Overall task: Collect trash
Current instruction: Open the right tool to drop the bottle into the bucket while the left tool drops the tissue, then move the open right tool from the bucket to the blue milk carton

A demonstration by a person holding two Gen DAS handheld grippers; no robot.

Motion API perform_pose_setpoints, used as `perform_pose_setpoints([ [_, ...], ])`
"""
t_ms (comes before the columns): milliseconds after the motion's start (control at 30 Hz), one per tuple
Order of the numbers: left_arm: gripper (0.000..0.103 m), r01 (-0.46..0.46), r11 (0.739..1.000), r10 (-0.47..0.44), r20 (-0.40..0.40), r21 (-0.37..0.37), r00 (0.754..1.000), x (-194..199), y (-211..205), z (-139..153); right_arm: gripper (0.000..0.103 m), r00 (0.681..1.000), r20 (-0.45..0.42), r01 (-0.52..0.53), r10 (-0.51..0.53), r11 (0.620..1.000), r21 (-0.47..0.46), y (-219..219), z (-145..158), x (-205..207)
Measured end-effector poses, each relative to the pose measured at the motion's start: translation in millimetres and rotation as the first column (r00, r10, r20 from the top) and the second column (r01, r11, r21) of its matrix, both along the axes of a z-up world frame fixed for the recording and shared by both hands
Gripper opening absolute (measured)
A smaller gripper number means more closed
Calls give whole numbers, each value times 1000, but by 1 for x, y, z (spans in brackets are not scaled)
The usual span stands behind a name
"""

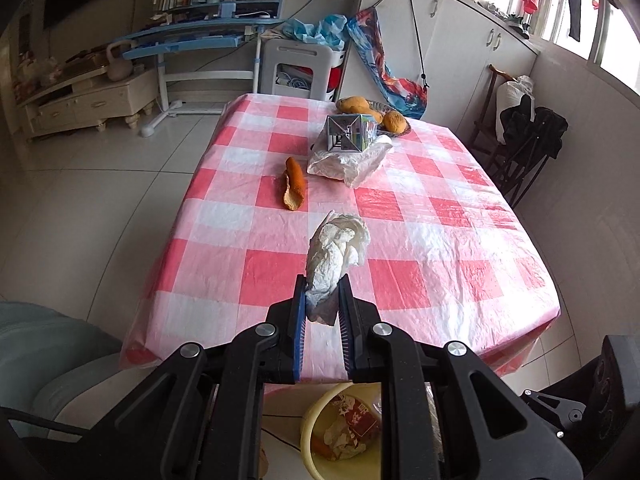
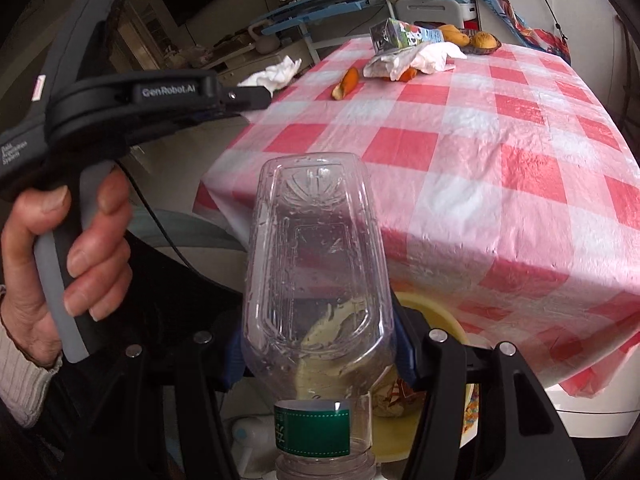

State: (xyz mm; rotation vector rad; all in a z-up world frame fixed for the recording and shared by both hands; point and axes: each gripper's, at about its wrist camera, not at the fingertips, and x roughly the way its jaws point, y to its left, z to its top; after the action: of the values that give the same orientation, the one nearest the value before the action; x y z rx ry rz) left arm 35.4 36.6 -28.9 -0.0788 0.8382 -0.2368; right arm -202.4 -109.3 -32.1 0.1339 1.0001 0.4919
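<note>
My left gripper (image 1: pixel 323 300) clamps a crumpled tissue (image 1: pixel 336 252) above the bench (image 1: pixel 440 216); my right gripper (image 2: pixel 316 344) squeezes a clear bottle (image 2: pixel 316 264) beside its edge.

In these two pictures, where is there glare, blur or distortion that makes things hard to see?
Left wrist view: fisheye bends the table edges; the windows are overexposed; the tissue in the left tool is sharp. Right wrist view: the clear bottle in the right tool warps the yellow bin behind it; the tablecloth shows soft glare; corners are dark.
</note>
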Motion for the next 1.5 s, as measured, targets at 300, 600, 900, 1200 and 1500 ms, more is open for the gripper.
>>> perform_pose_setpoints([
  [300, 15, 68, 997, -67, -23, 24, 997, -37, -10, -10, 69, 991, 8, 131, -131, 991, 38, -30, 5, -15],
  [600, 22, 285, 935, -247, -191, 211, 950, -77, -61, -56, 79, 929, 105, 333, -356, 924, 188, -77, 24, -22],
  [900, 68, 137, 975, -131, -45, 175, 990, -73, -37, -28, 80, 902, 76, 402, -426, 890, 217, -94, 18, -17],
  [1200, 77, -84, 993, 85, -8, 79, 996, -56, 6, -20, 81, 921, 110, 357, -374, 923, 144, -78, 13, -20],
  [1500, 77, -109, 994, 109, -22, 24, 994, -52, 11, -18, 81, 930, 137, 328, -340, 939, 105, -67, 17, -18],
])
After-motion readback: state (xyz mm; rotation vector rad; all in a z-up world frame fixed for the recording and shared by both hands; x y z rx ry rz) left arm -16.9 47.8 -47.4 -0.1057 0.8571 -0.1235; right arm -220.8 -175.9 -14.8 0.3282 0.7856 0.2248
